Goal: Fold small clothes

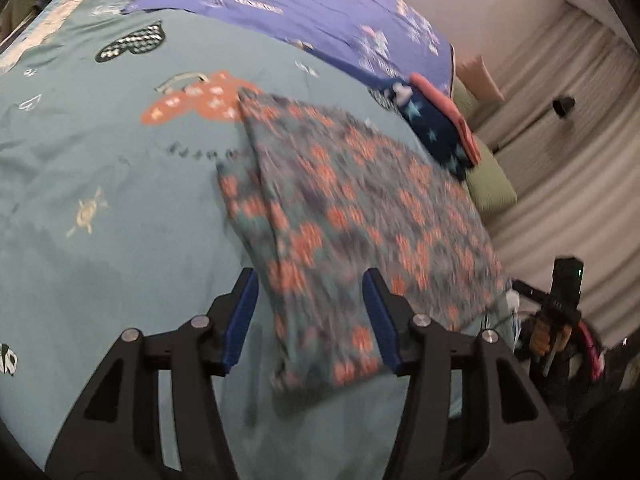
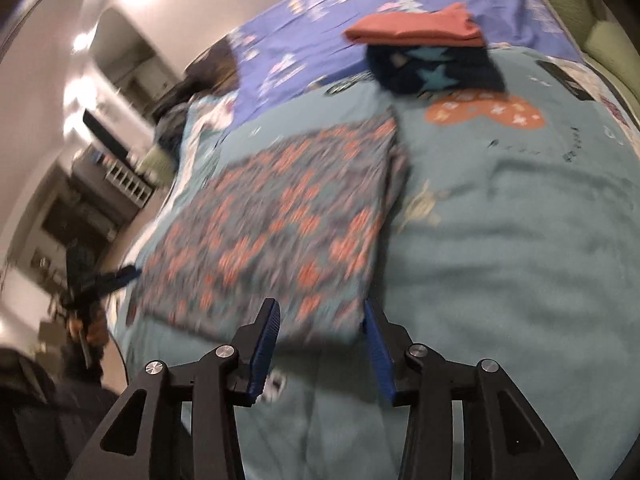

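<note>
the folded patterned garment (image 1: 352, 208) lies flat on the teal bedspread (image 1: 100, 168), with the left gripper (image 1: 310, 322) and right gripper (image 2: 320, 346) both parted and empty at its near edge. only the left view shows curtains (image 1: 560, 152); only the right shows shelves (image 2: 128, 184)

Pale curtains (image 1: 560, 128) hang beside the bed (image 1: 100, 200); dark shelving (image 2: 80, 200) stands opposite.
</note>
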The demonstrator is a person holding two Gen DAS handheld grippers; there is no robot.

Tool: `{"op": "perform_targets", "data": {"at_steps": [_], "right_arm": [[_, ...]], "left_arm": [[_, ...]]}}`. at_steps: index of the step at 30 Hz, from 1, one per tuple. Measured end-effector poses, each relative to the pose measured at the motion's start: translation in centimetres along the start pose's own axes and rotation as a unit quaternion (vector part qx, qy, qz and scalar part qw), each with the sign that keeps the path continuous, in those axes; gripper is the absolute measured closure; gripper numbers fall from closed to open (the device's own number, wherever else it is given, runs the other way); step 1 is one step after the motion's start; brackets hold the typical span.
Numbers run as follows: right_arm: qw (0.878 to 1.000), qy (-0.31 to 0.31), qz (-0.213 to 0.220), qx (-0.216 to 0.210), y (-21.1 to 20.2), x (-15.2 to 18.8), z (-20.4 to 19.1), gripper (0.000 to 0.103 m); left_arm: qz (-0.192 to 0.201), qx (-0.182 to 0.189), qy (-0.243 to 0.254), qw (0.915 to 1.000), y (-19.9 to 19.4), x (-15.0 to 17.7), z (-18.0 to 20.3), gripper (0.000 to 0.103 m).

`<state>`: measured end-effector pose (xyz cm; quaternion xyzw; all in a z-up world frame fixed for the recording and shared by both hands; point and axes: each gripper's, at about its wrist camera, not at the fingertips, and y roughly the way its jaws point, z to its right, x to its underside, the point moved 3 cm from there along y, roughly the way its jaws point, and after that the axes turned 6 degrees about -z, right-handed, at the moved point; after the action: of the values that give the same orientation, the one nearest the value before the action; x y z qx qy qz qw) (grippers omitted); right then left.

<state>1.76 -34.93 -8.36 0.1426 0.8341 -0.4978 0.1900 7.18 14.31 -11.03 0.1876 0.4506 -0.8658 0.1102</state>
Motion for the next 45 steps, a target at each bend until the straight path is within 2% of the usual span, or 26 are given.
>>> {"op": "perform_targets", "data": {"at_steps": [3, 6, 9, 11, 16, 17, 18, 19, 21, 23, 26, 30, 32, 35, 37, 39, 40, 43, 44, 45], "right_arm": [[0.999, -0.048, -0.006, 0.005, 0.9, 0.4, -1.4, 0.055], [0.996, -0.083, -0.023, 0.0, 1.8, 0.6, -2.0, 0.055], [0.989, -0.129, -0.04, 0.054, 2.1, 1.2, -1.9, 0.055], [0.987, -0.134, -0.05, 0.072, 2.1, 1.7, -1.4, 0.055], [0.983, -0.168, -0.041, 0.055, 2.7, 1.4, -1.3, 0.057], [0.982, -0.175, -0.036, 0.056, 3.0, 1.1, -1.4, 0.063], [0.982, -0.178, -0.035, 0.057, 3.3, 0.8, -1.6, 0.089], [0.981, -0.179, -0.038, 0.055, 3.5, 0.7, -1.7, 0.095], [0.979, -0.194, -0.029, 0.053, 2.9, 0.7, -2.0, 0.096], [0.976, -0.21, -0.029, 0.049, 1.6, 1.1, -2.0, 0.096], [0.977, -0.199, -0.057, 0.051, 0.3, 1.9, 0.3, 0.096], [0.983, -0.138, -0.086, 0.09, 0.1, 3.9, 4.3, 0.098], [0.99, -0.105, -0.057, 0.075, -1.3, 4.0, 4.8, 0.098], [0.995, -0.085, -0.004, 0.059, -3.1, 3.2, 3.8, 0.096], [0.994, -0.093, 0.033, 0.04, -3.7, 2.0, 1.6, 0.095], [0.993, -0.108, 0.051, 0.014, -3.1, 1.0, -0.6, 0.095], [0.992, -0.112, 0.053, 0.004, -2.5, 0.5, -1.5, 0.095], [0.994, -0.1, 0.03, 0.011, 0.4, -0.3, -2.0, 0.094], [0.996, -0.085, 0.006, 0.029, 1.8, 0.1, -1.4, 0.094], [0.996, -0.062, -0.024, 0.062, 3.5, 0.7, 0.1, 0.095]], "left_arm": [[-0.009, -0.014, 0.008, 0.9998, 0.7, 0.9, 0.4, 0.047], [-0.023, -0.024, -0.009, 0.9994, 1.1, 1.9, -0.1, 0.046], [-0.029, -0.032, -0.016, 0.999, 1.0, 3.3, -0.1, 0.046], [-0.025, -0.034, -0.017, 0.999, 0.8, 4.1, 0.1, 0.046], [-0.014, -0.044, -0.025, 0.9986, 1.3, 4.4, 0.5, 0.045], [-0.005, -0.053, -0.025, 0.9983, 1.3, 4.3, 0.7, 0.051], [-0.001, -0.058, -0.026, 0.998, 1.3, 4.2, 0.7, 0.068], [0.0, -0.059, -0.031, 0.9978, 1.3, 4.0, 0.7, 0.076], [0.004, -0.058, -0.051, 0.997, 0.9, 3.9, 0.4, 0.085], [0.007, -0.074, -0.051, 0.9959, 0.5, 3.9, 0.7, 0.085], [-0.008, -0.111, -0.03, 0.9934, 1.0, 4.2, 1.2, 0.085], [-0.006, -0.105, -0.051, 0.9931, 0.9, 4.2, 0.7, 0.084], [-0.007, -0.111, -0.054, 0.9923, 0.4, 4.1, 0.8, 0.084], [0.0, -0.137, -0.038, 0.9898, -0.9, 3.9, 1.7, 0.084], [0.012, -0.136, -0.029, 0.9903, -1.7, 3.8, 2.4, 0.084], [0.019, -0.127, -0.021, 0.9915, -1.8, 3.7, 2.9, 0.084], [0.016, -0.134, -0.02, 0.9906, -1.3, 3.7, 2.9, 0.084], [-0.011, -0.165, -0.031, 0.9857, 0.4, 4.4, 1.7, 0.084], [-0.016, -0.17, -0.036, 0.9847, 0.9, 4.8, 0.9, 0.078], [-0.015, -0.166, -0.045, 0.985, 1.0, 5.2, 0.2, 0.068]]}}
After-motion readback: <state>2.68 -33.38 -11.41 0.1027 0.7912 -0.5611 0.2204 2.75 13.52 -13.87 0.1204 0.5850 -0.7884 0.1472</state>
